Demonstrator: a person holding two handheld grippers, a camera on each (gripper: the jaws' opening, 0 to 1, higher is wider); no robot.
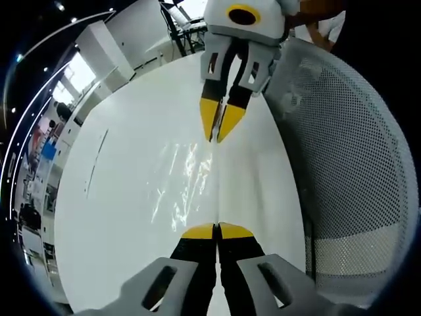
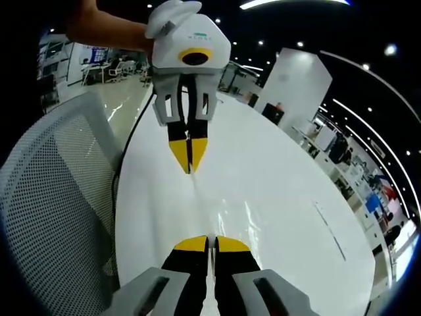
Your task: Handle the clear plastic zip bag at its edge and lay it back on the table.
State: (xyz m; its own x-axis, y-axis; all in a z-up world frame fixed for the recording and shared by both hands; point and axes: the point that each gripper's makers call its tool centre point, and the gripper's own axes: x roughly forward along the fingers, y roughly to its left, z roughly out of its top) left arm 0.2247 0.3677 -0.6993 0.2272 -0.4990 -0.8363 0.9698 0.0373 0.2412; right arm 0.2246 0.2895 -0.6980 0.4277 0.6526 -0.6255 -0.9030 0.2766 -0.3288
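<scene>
An open-plan office: a long white counter (image 1: pixel 131 197), a mesh office chair (image 1: pixel 348 164) beside it, desks with screens (image 2: pixel 99 62) beyond, recessed ceiling lights overhead.

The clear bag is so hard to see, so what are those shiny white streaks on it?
In the left gripper view, glare from the lights streaks the clear bag held over the white table. In the right gripper view the bag shows fainter glints, and the fisheye lens curves the table's edge.

Each camera rides close above its own hand-held gripper, looking forward and down along the jaws across the white worktop (image 1: pixel 125 217). The two views face each other from opposite ends, sharing the worktop strip between them and the mesh chair (image 2: pixel 52 197) alongside.
</scene>
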